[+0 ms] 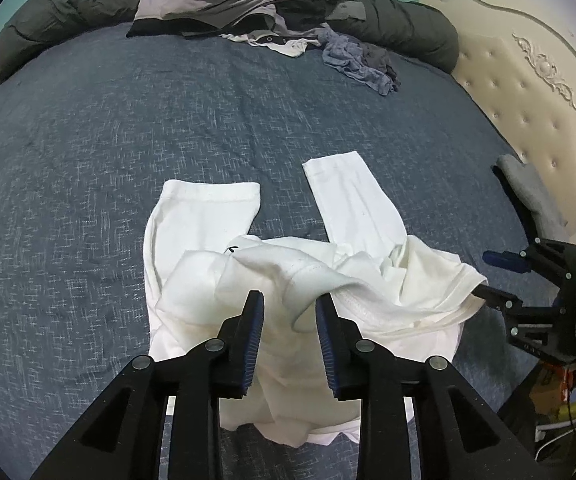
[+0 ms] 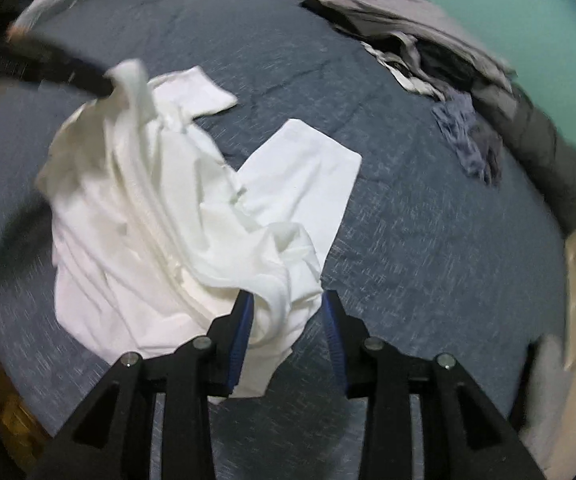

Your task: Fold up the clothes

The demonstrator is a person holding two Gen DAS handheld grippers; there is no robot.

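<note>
Here, the left gripper [image 1: 290,304] has its jaws parted, a raised fold of the white shirt [image 1: 215,240] draped between them, unclamped. The right gripper [image 2: 288,304] is likewise spread apart, with the shirt's hem edge bunched between its blue pads [image 2: 241,332]. The shirt lies crumpled on the blue bedspread [image 1: 87,140], both sleeves stretched away toward a pile of unfolded clothes [image 1: 247,4] at the far edge. The step appears to be taking hold of the hem. Next, both grippers likely need to close, then lift and spread the fabric flat.
</note>
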